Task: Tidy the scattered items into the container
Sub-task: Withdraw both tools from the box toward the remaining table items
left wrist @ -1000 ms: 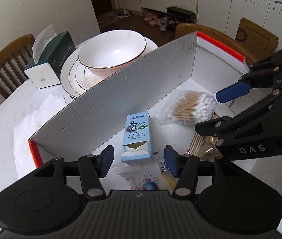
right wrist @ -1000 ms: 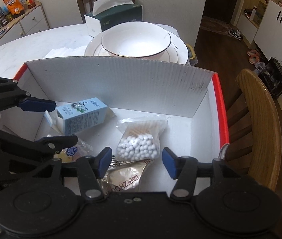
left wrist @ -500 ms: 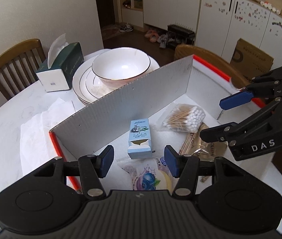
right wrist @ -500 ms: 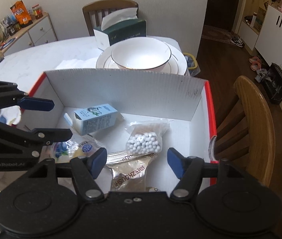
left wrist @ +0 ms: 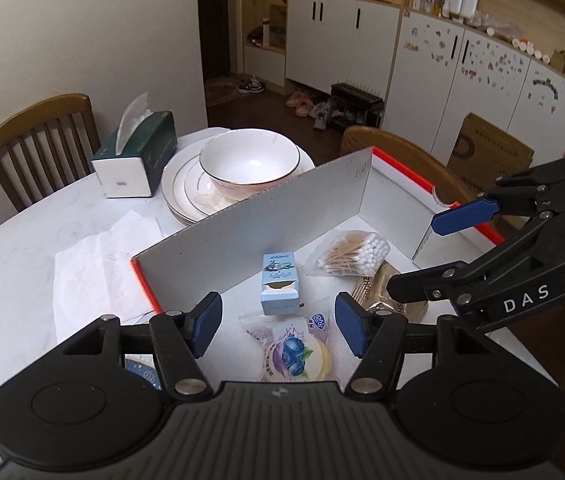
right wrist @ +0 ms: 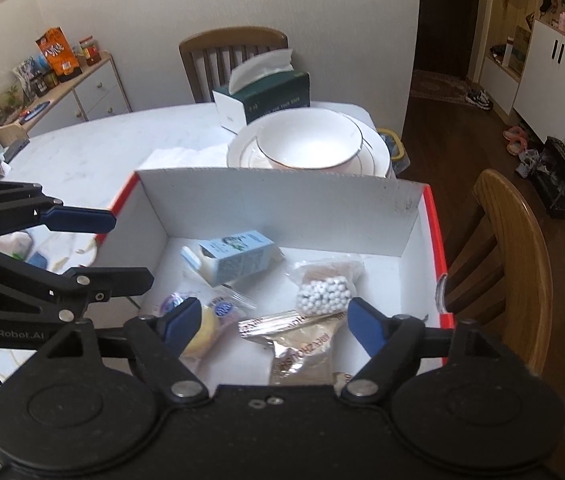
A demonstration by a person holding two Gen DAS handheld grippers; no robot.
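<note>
1. Standing in a dining room: white marble table, wooden chairs at its edges, white cupboards behind.
2. Hovering above the near edge of the container, a white cardboard box with red rims: left gripper, jaws spread and having just been widening, nothing pinched between the blue pads.
3. Hanging over the same near edge, seen from the right wrist view: right gripper, jaws spread wide and having just been opening, pressing on nothing.
4. Lying directly below the left gripper on the box floor: blueberry snack packet.
5. Lying just beyond that packet, toward the far wall of the box: pale blue carton, end flap open.
6. Resting near the box's far right corner: bag of cotton swabs.
7. Lying near the box's near edge, below the right gripper: brown foil sachet, touching the swab bag.
8. Sitting beyond the box's far wall: white bowl stacked on plates.
9. Standing toward the table's far edge, beside the plates: green tissue box.
10. Lying flat on the table left of the box: white paper.
</note>
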